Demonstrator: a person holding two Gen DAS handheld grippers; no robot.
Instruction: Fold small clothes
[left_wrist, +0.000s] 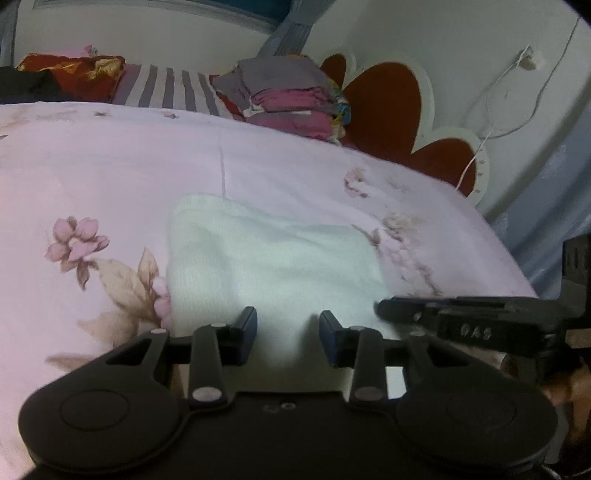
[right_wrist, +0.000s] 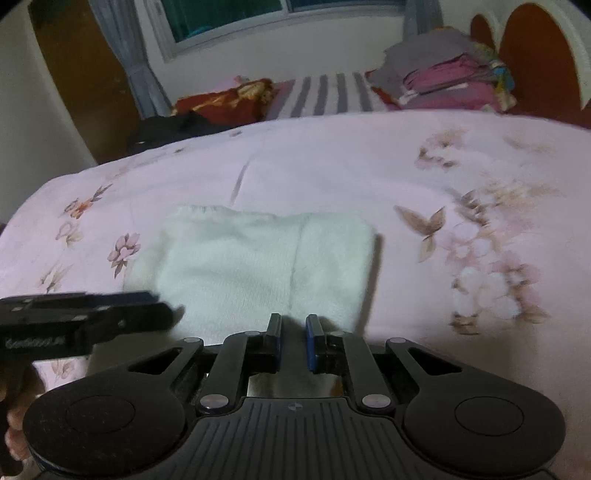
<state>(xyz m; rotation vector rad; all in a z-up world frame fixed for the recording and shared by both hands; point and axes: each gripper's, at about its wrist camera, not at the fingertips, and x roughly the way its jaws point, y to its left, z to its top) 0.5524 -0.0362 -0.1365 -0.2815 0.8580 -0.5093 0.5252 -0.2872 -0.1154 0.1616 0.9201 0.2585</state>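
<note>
lying folded on the floral bedsheet (right_wrist: 332, 162), a white cloth (right_wrist: 258, 258).

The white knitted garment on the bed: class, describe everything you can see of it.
The white knitted garment looks soft and ribbed. It lies flat, folded into a rough rectangle, one layer's edge running as a seam-like line down its right part, on the pink floral bedsheet. Whether either gripper's tip touches its near edge cannot be told.

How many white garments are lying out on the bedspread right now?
1. The white garment lies folded on the pink floral bedspread, just ahead of both grippers. More clothes sit in the stack by the headboard; any white there is hidden.
</note>
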